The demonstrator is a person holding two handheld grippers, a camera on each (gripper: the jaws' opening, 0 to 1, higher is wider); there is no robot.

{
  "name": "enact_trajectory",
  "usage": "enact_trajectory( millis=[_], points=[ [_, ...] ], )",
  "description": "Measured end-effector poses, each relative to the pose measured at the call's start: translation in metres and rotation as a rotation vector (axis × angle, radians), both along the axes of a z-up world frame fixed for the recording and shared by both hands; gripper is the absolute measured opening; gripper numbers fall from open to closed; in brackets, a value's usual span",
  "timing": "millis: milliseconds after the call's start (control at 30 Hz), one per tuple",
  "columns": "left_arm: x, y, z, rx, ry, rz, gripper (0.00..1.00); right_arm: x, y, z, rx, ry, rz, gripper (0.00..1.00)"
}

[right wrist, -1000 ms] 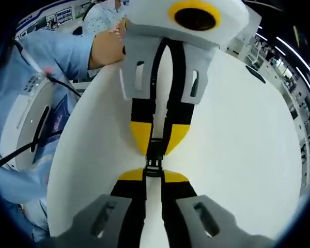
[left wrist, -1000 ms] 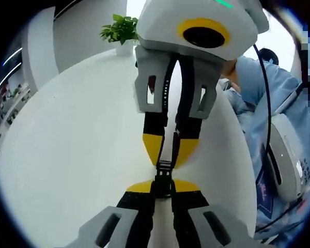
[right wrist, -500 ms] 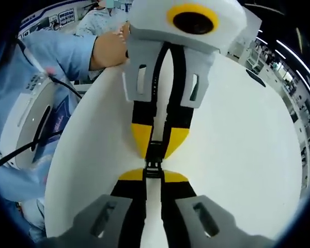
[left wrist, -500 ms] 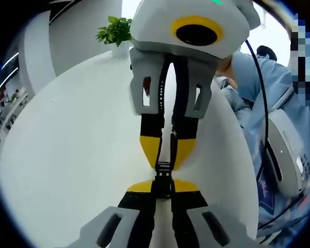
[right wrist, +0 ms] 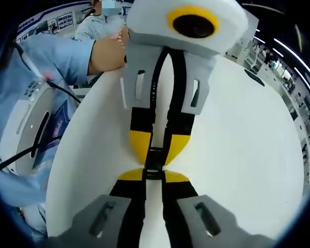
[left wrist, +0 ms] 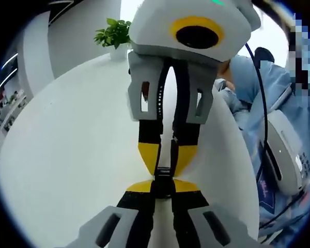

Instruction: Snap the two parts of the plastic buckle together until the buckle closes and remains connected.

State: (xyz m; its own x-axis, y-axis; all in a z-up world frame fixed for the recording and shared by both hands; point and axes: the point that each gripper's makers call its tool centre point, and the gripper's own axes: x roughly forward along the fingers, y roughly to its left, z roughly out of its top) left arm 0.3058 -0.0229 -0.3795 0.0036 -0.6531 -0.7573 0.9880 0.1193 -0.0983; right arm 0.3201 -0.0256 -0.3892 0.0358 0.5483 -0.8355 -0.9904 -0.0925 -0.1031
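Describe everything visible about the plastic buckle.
The plastic buckle is small, black and looks like hard plastic, held above the white table. The left gripper clamps one end and the right gripper the other, tip to tip, yellow pads closed on it. Ridged edges show in the short span between the tips, with no visible gap there; whether it has latched cannot be told. A dark strap runs up between the right gripper's jaws.

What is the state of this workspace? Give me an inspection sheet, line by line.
Surface: white round table, bare around the grippers.
Job's things: small black plastic buckle, its two halves pressed end to end between opposing jaw tips; full latching cannot be told.
Clutter: nothing seen.
Grippers: left gripper and right gripper each clamp one buckle half.
Cables: black cable beside the person's blue sleeve.
Surroundings: potted green plant at the table's far edge.
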Motion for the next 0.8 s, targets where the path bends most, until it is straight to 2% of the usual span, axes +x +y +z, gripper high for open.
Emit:
enact_trajectory(
  millis=[200, 267, 333, 400, 500, 567, 800],
  points=[
    [0.001, 0.0, -0.001, 0.001, -0.023, -0.049, 0.11, -0.004, 0.002, 0.001, -0.027, -0.021, -0.005, 0.1],
    [0.002, 0.001, -0.001, 0.002, -0.031, -0.061, 0.17, -0.004, 0.002, 0.002, -0.03, -0.028, -0.007, 0.1],
    [0.003, 0.003, 0.001, 0.003, -0.025, -0.057, 0.19, -0.005, 0.002, 0.002, -0.028, -0.031, -0.01, 0.1],
    [0.007, 0.005, 0.01, -0.009, -0.054, -0.053, 0.2, -0.005, 0.002, 0.003, -0.018, -0.032, -0.017, 0.1],
    [0.008, 0.009, 0.016, -0.002, -0.068, -0.047, 0.2, -0.007, 0.001, 0.004, -0.008, -0.041, -0.014, 0.1],
    [0.009, 0.012, 0.013, 0.016, -0.078, -0.041, 0.2, -0.008, 0.001, 0.005, -0.003, -0.048, -0.011, 0.1],
    [0.007, 0.021, -0.005, 0.058, -0.057, -0.03, 0.19, -0.007, 0.001, 0.006, 0.002, -0.064, -0.014, 0.1]
  ],
)
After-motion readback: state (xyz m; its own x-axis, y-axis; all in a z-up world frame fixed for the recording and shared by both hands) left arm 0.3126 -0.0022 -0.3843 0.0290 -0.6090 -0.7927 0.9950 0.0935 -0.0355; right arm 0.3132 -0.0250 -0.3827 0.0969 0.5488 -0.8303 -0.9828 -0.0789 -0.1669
